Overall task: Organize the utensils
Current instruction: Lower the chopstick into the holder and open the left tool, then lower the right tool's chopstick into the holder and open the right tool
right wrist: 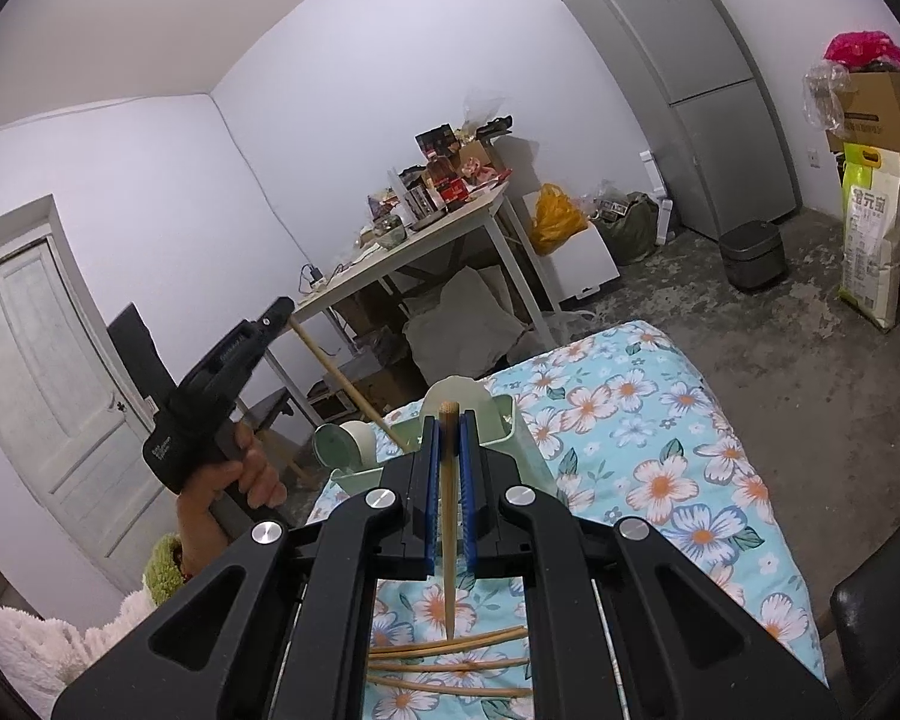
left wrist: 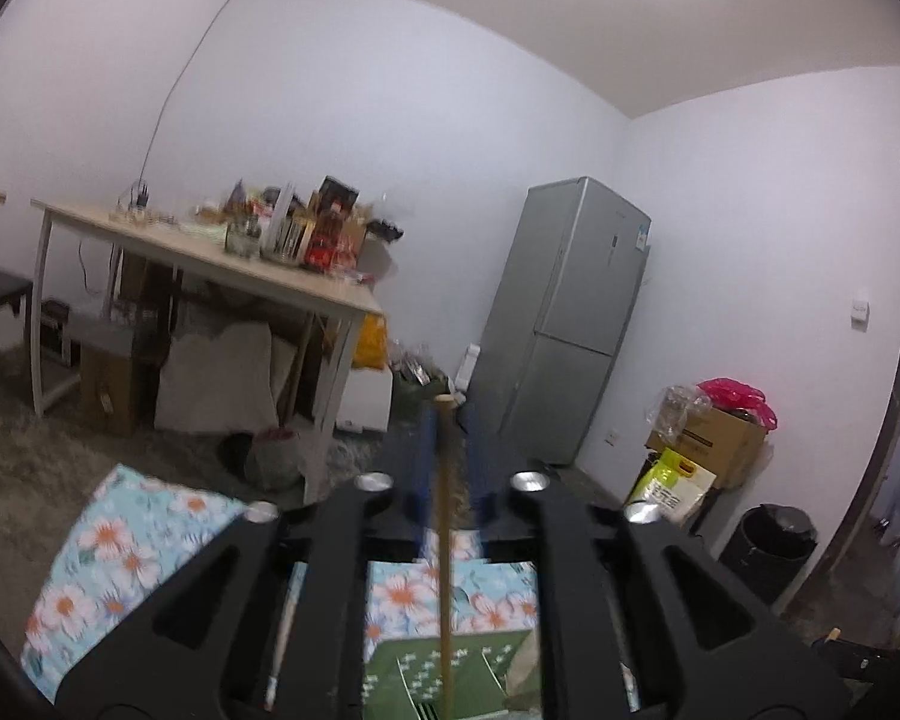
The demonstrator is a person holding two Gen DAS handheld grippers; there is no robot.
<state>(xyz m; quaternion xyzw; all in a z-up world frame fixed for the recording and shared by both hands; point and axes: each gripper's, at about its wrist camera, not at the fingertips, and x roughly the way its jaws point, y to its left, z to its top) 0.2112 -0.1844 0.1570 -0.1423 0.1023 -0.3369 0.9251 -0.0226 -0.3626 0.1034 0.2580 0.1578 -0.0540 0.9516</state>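
Observation:
My right gripper [right wrist: 448, 420] is shut on a wooden chopstick [right wrist: 448, 498] that stands upright between its blue pads. Several more chopsticks [right wrist: 450, 657] lie on the floral cloth [right wrist: 630, 432] just below it. Beyond its fingertips stands a pale green utensil holder [right wrist: 510, 420]. In the right wrist view a hand holds my left gripper [right wrist: 281, 309] up at the left, and a second chopstick [right wrist: 354, 390] slants from its tip down into the holder. In the left wrist view that chopstick [left wrist: 444, 540] runs between the jaws of my left gripper [left wrist: 453, 420], with a gap beside it. The green holder [left wrist: 414, 678] lies underneath.
A round pale cup [right wrist: 354, 444] lies beside the holder. The floral-covered surface ends at a bare concrete floor. Behind stand a cluttered table [left wrist: 210, 258], a grey fridge [left wrist: 570, 312], a black bin [left wrist: 768, 546], stacked boxes [left wrist: 720, 438], and a dark chair [right wrist: 870, 618].

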